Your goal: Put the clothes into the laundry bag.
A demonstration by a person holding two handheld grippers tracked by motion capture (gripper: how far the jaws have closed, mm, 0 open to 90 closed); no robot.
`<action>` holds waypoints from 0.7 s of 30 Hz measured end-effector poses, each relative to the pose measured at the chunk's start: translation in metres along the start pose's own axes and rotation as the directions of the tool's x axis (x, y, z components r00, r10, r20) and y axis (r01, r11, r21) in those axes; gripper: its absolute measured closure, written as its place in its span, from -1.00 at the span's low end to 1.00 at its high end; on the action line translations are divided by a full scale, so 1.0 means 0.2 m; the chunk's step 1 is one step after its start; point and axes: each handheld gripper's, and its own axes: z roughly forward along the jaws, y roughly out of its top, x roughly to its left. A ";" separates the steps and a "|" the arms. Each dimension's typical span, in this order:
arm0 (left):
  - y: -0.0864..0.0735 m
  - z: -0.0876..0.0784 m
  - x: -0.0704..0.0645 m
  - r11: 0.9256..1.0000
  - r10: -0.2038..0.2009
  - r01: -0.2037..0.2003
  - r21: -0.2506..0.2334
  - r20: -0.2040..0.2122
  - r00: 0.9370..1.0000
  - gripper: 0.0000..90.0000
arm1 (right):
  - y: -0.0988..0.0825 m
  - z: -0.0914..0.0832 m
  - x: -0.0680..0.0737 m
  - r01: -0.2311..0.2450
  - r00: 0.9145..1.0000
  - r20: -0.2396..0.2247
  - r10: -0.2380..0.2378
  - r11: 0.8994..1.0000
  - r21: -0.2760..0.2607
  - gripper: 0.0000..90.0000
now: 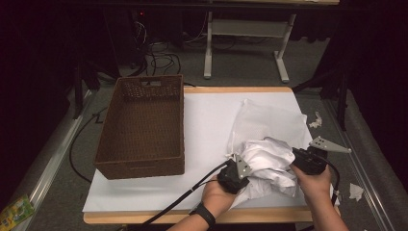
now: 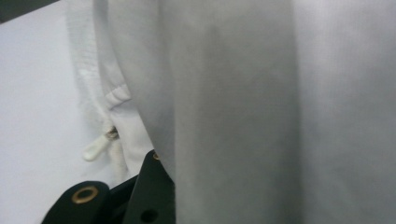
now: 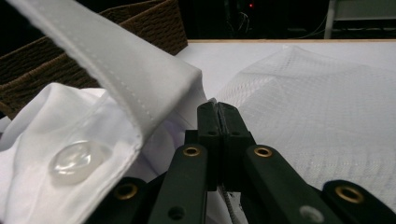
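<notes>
A crumpled white shirt (image 1: 267,161) is held between my two grippers near the table's front right. My left gripper (image 1: 240,169) is buried in its left side; in the left gripper view the shirt's cloth (image 2: 233,116) drapes over the jaws, leaving one black jaw visible at bottom left. My right gripper (image 1: 299,161) is at the shirt's right side. In the right gripper view its jaws (image 3: 218,112) are pressed together at a thin fold of the shirt (image 3: 93,140), beside a stitched band (image 3: 116,60) and a clear button (image 3: 74,161). Behind lies a white mesh bag (image 1: 269,122).
A brown wicker basket (image 1: 144,163) stands empty on the left of the white-covered table (image 1: 207,115). The mesh bag's zipper pull (image 2: 95,150) lies on the cover. Paper scraps (image 1: 315,120) lie off the table's right edge. A white frame (image 1: 208,48) stands behind.
</notes>
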 end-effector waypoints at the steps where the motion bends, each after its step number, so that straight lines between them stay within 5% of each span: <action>1: 0.00 -0.01 0.01 1.000 -0.007 0.007 0.001 -0.006 1.000 0.55 | 0.00 0.01 0.01 0.006 1.000 0.004 -0.006 1.000 0.008 1.00; 9: -0.01 -0.11 0.13 1.000 -0.023 0.022 -0.018 -0.084 0.996 0.56 | 0.09 0.09 0.11 0.051 0.999 -0.004 -0.051 0.999 0.005 1.00; 15: 0.03 -0.21 0.23 0.999 -0.020 0.016 -0.031 -0.154 0.988 0.56 | 0.15 0.13 0.16 0.049 0.999 -0.016 -0.050 0.998 -0.040 1.00; 21: 0.06 -0.26 0.27 0.999 -0.037 0.032 -0.038 -0.136 0.990 0.56 | 0.15 0.14 0.17 0.048 0.999 -0.013 -0.049 0.998 -0.042 1.00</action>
